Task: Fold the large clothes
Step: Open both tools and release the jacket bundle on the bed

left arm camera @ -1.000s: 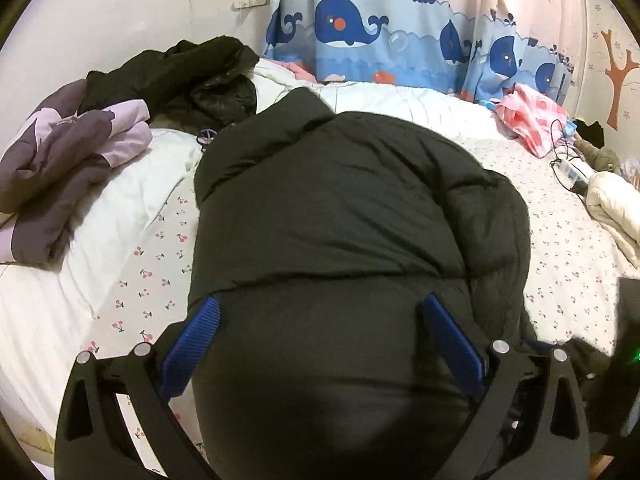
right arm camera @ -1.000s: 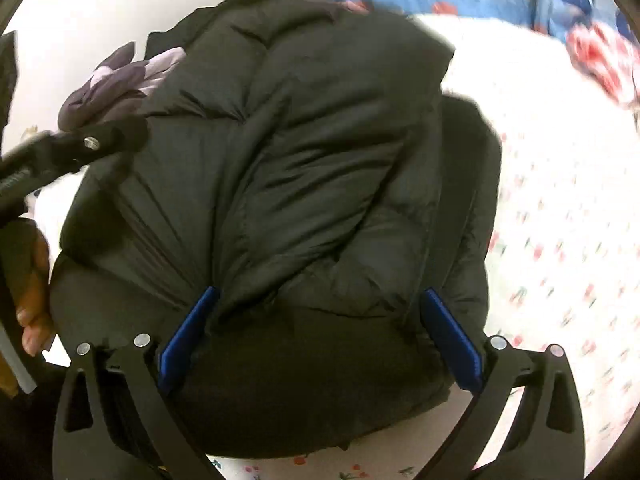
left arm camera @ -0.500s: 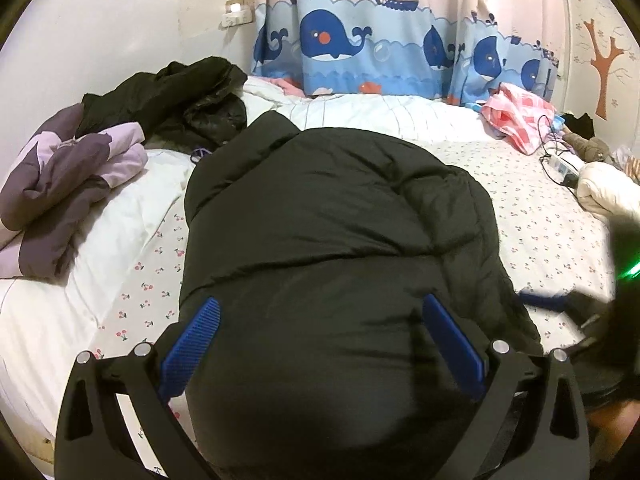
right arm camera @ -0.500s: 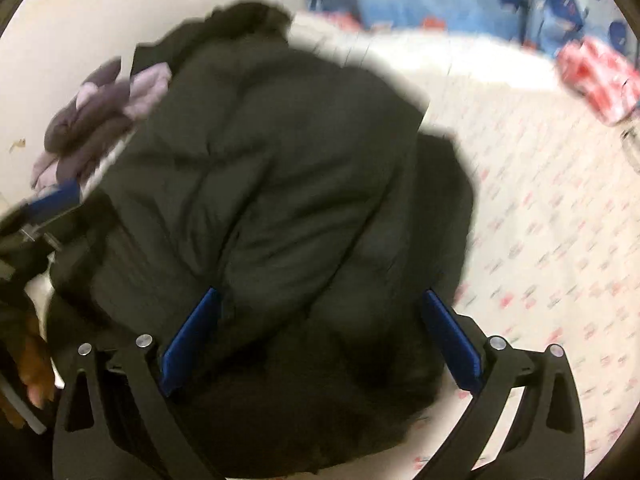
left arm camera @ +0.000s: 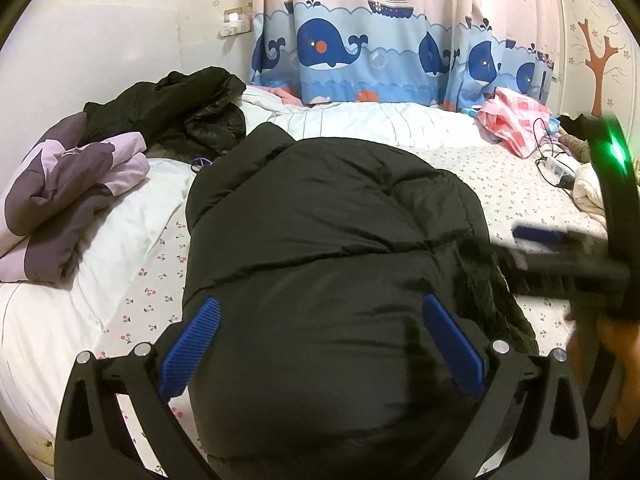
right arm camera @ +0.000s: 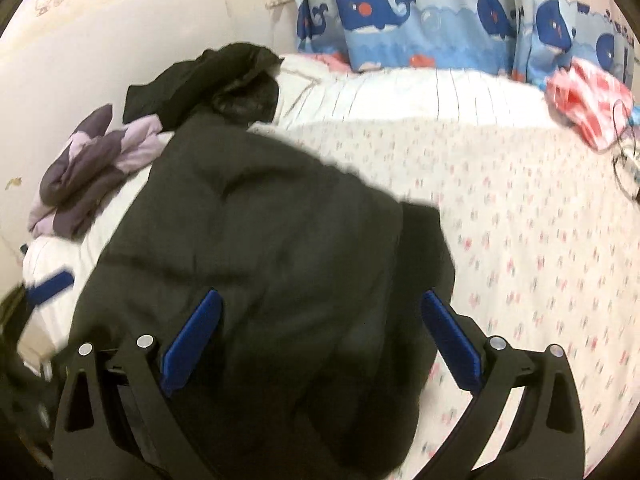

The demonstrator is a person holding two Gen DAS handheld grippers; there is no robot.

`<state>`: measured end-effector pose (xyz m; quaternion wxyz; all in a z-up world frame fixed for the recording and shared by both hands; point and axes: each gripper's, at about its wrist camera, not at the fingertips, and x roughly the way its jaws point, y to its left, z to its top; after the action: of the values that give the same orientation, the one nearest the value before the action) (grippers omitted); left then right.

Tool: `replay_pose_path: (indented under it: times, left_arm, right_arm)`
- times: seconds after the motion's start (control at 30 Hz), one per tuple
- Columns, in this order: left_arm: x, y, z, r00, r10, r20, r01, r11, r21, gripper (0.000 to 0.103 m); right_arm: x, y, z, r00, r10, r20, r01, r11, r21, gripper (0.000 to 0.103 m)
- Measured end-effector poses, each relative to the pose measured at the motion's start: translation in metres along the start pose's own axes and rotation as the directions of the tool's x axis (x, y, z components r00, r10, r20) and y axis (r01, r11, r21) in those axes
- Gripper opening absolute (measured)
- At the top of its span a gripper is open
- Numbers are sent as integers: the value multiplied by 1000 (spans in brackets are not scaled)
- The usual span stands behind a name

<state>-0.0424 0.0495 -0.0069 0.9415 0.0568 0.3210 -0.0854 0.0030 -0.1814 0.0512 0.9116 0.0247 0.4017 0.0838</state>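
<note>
A large black puffer jacket (left arm camera: 332, 240) lies folded in a thick bundle on the cherry-print bed sheet (left arm camera: 520, 200). My left gripper (left arm camera: 320, 320) hovers open above its near end, blue pads wide apart, nothing between them. In the right wrist view the same jacket (right arm camera: 256, 240) fills the lower left, and my right gripper (right arm camera: 320, 320) stands open over its near right part, holding nothing. The right gripper (left arm camera: 560, 248) also shows blurred at the right edge of the left wrist view, beside the jacket, with a hand below it.
A purple quilted garment (left arm camera: 68, 196) and another black jacket (left arm camera: 172, 112) lie piled at the back left. A pink checked cloth (left arm camera: 516, 120), a power strip with cables (left arm camera: 560, 168) and a cream garment (left arm camera: 588, 192) sit at the right. A whale-print curtain (left arm camera: 380, 48) hangs behind the bed.
Both grippers have pulled back and lifted from the jacket, so more of the bed and curtain shows. The right gripper has swung up into the left wrist view's right edge.
</note>
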Motion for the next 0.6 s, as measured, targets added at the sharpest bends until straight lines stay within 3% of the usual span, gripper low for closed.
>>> replay_pose_path:
  times: [0.1, 0.17, 0.23, 0.4, 0.6]
  left_arm:
    - [0, 1, 0, 1000, -1, 1, 1, 1000, -5, 97]
    - [0, 3, 0, 1000, -11, -7, 11, 1000, -25, 97]
    - [2, 7, 0, 999, -27, -28, 26, 998, -55, 97]
    - [3, 15, 0, 997, -41, -59, 35, 995, -94, 97]
    - [-4, 16, 2, 998, -22, -64, 16, 995, -95, 97]
  right_arm:
    - [23, -2, 13, 998, -55, -28, 54, 998, -7, 97]
    - [58, -4, 10, 987, -43, -154, 41, 999, -19, 97]
    - [75, -6, 6, 976, -6, -220, 8, 1000, 7, 97]
    - [32, 7, 4, 987, -72, -145, 70, 997, -17, 97]
    - [-25, 34, -23, 989, -132, -62, 129, 990, -58, 97]
